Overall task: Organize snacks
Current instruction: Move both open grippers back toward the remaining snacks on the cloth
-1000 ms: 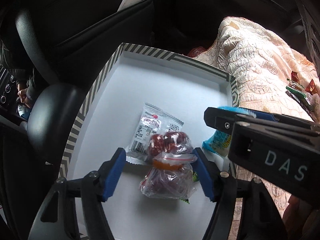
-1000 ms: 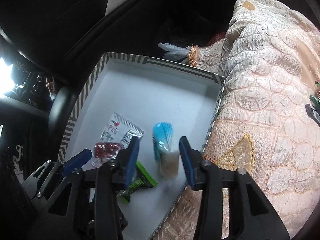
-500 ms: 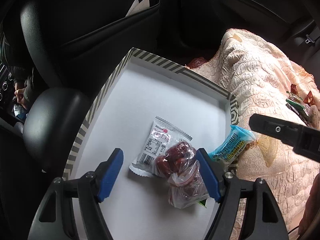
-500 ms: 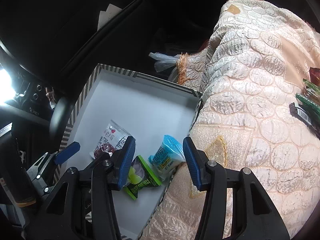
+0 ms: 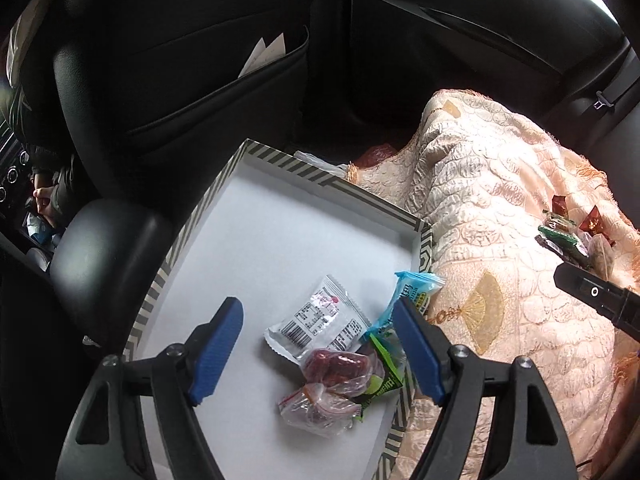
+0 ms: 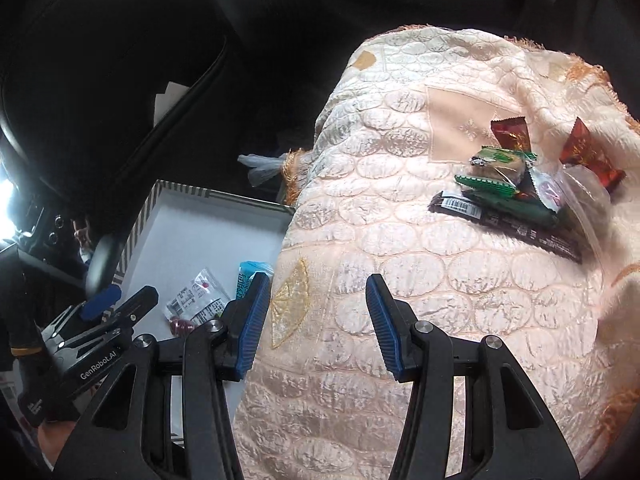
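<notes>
A white box with a striped rim (image 5: pixel 320 178) holds a white packet (image 5: pixel 316 324), clear bags of red dates (image 5: pixel 332 364), a green packet (image 5: pixel 384 376) and a blue packet (image 5: pixel 412 292) leaning on its right wall. My left gripper (image 5: pixel 318 308) hovers over them, its jaws opening, pads touching nothing. My right gripper (image 6: pixel 318 284) is open and bare above the peach quilted blanket (image 6: pixel 400 240). A pile of wrapped snacks (image 6: pixel 516 196) lies further up the blanket to the right. The box rim (image 6: pixel 180 192) and left gripper (image 6: pixel 104 320) show at lower left.
A black seat back with a paper-filled pocket (image 5: pixel 264 56) rises behind the box. A black padded armrest (image 5: pixel 104 256) sits left of it. A crumpled plastic bag (image 6: pixel 260 164) lies between box and blanket. A dark door panel (image 5: pixel 480 32) is at the back.
The left jaws widened and lifted off the date bags, which stay in the box. The blue packet dropped against the box wall, and the right gripper swung right over the blanket.
</notes>
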`<state>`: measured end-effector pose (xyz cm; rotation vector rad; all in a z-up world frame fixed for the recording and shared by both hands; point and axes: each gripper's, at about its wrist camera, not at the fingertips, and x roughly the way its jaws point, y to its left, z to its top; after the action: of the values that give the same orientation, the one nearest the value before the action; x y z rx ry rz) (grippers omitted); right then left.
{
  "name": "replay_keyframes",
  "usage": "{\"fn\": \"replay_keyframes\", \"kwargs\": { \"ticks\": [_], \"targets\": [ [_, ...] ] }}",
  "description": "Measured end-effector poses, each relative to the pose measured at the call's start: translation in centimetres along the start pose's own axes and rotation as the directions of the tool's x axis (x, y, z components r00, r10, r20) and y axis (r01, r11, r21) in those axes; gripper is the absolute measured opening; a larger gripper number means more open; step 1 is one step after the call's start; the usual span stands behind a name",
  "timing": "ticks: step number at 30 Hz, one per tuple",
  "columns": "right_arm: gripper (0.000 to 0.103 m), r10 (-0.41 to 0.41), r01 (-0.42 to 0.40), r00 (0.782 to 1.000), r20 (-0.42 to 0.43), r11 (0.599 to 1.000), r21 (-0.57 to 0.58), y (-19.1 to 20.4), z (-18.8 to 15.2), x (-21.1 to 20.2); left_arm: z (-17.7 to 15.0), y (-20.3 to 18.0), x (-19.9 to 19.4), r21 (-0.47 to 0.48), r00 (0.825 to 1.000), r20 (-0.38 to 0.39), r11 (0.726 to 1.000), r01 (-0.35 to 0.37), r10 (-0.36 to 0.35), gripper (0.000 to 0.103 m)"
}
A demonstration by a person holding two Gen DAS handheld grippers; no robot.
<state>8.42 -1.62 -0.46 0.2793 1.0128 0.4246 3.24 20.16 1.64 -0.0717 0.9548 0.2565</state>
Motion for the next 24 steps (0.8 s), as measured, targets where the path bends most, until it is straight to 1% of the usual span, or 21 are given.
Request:
{"fn": "replay_keyframes", "kwargs": {
  "ticks": [1, 2, 3, 5, 6, 8, 10, 11, 13, 16, 21, 24],
  "targets": [
    [0.050, 0.000, 0.000, 1.000, 0.019, 1.000, 0.016, 0.0, 0.0, -0.3, -0.1, -0.4, -0.2, -0.013, 1.000, -0.005, 1.000, 0.003, -0.003, 0.086],
    [0.050, -0.010, 0.008, 0.999, 0.043, 0.999, 0.033, 0.1, 0.0, -0.7, -0.2, -1.0, -0.5, -0.023, 1.000, -0.010, 1.000, 0.016, -0.016, 0.086],
    [0.050, -0.018, 0.014, 0.998, 0.066, 0.999, 0.050, 0.5, 0.1, -0.9, -0.4, -1.6, -0.7, -0.033, 0.999, -0.014, 0.999, 0.039, -0.040, 0.087],
    [0.050, -0.002, -0.005, 0.994, 0.109, 0.998, 0.067, 1.3, 0.1, -1.6, -0.4, -2.8, -1.0, -0.048, 0.996, -0.019, 0.995, 0.090, -0.091, 0.088],
    [0.050, -0.009, 0.000, 0.992, 0.126, 0.998, 0.064, 1.9, 0.1, -1.9, -0.3, -3.4, -1.2, -0.049, 0.995, -0.018, 0.994, 0.100, -0.101, 0.089],
    [0.050, -0.033, 0.027, 0.990, 0.139, 0.999, 0.040, 2.6, 0.3, -2.4, -0.3, -4.6, -1.5, -0.038, 0.995, -0.004, 0.995, 0.096, -0.096, 0.089],
    [0.050, -0.032, 0.029, 0.988, 0.153, 0.999, 0.025, 2.7, 0.5, -3.3, -0.4, -5.9, -1.9, -0.022, 0.995, 0.005, 0.995, 0.099, -0.099, 0.089],
    [0.049, -0.045, 0.041, 0.986, 0.162, 0.999, 0.028, 2.5, 0.5, -3.9, -0.5, -6.5, -2.1, -0.014, 0.995, 0.005, 0.994, 0.104, -0.104, 0.089],
    [0.050, -0.066, 0.059, 0.982, 0.176, 0.997, 0.042, 1.8, 0.7, -5.0, -0.7, -7.5, -2.5, -0.005, 0.993, 0.006, 0.993, 0.115, -0.115, 0.089],
    [0.050, -0.097, 0.088, 0.981, 0.166, 0.994, 0.060, -0.1, 0.9, -6.4, -0.9, -9.1, -3.0, 0.014, 0.991, 0.010, 0.991, 0.136, -0.136, 0.090],
    [0.050, -0.173, 0.159, 0.969, 0.178, 0.983, 0.090, -4.1, 0.5, -8.7, -1.1, -12.3, -3.7, 0.063, 0.987, 0.008, 0.985, 0.159, -0.159, 0.090],
    [0.050, -0.202, 0.182, 0.965, 0.169, 0.975, 0.126, -6.6, 0.1, -9.8, -1.1, -14.2, -4.0, 0.098, 0.985, 0.010, 0.981, 0.170, -0.172, 0.090]
  ]
}}
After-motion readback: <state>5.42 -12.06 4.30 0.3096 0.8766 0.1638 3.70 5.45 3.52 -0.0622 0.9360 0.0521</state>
